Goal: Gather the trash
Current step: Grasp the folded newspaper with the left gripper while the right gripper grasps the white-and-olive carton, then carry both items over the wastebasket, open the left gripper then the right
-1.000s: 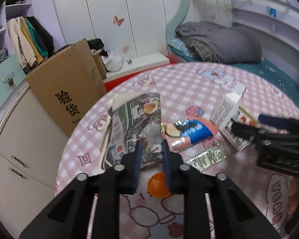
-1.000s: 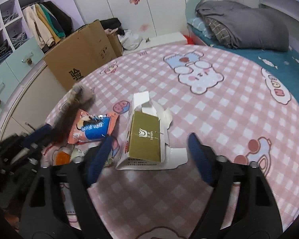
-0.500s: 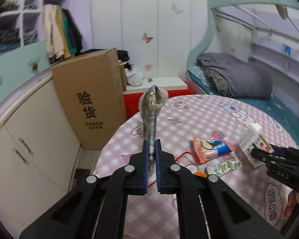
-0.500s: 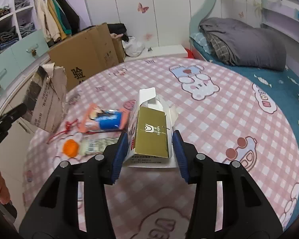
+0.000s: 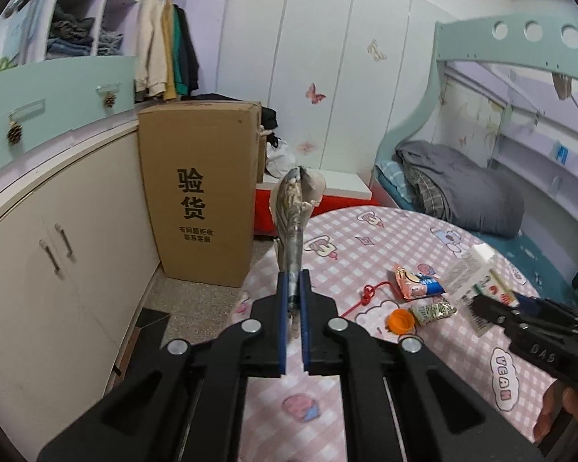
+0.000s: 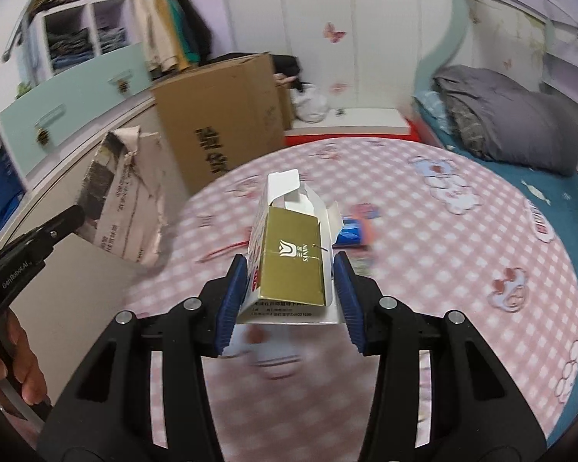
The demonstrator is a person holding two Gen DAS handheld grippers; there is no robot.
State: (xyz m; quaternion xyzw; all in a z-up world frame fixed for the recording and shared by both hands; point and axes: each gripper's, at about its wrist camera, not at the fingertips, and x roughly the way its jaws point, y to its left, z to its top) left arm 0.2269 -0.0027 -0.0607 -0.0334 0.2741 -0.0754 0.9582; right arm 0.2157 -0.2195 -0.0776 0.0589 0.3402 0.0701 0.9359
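Note:
My left gripper is shut on a folded, printed paper, which stands edge-on above the left rim of the table; the right wrist view shows the paper hanging off the table's left side. My right gripper is shut on a torn-open white and gold carton, held above the tablecloth. Still lying on the table are an orange and blue snack wrapper, a green wrapper, an orange cap and a red string.
The round table wears a pink checked cloth. A tall cardboard box stands on the floor beside a cream cabinet. A bed with a grey blanket lies behind the table. A person's hand grips the left tool.
My left gripper shut on the paper and raised it off the table, turning it edge-on. My right gripper shut on the carton and lifted it.

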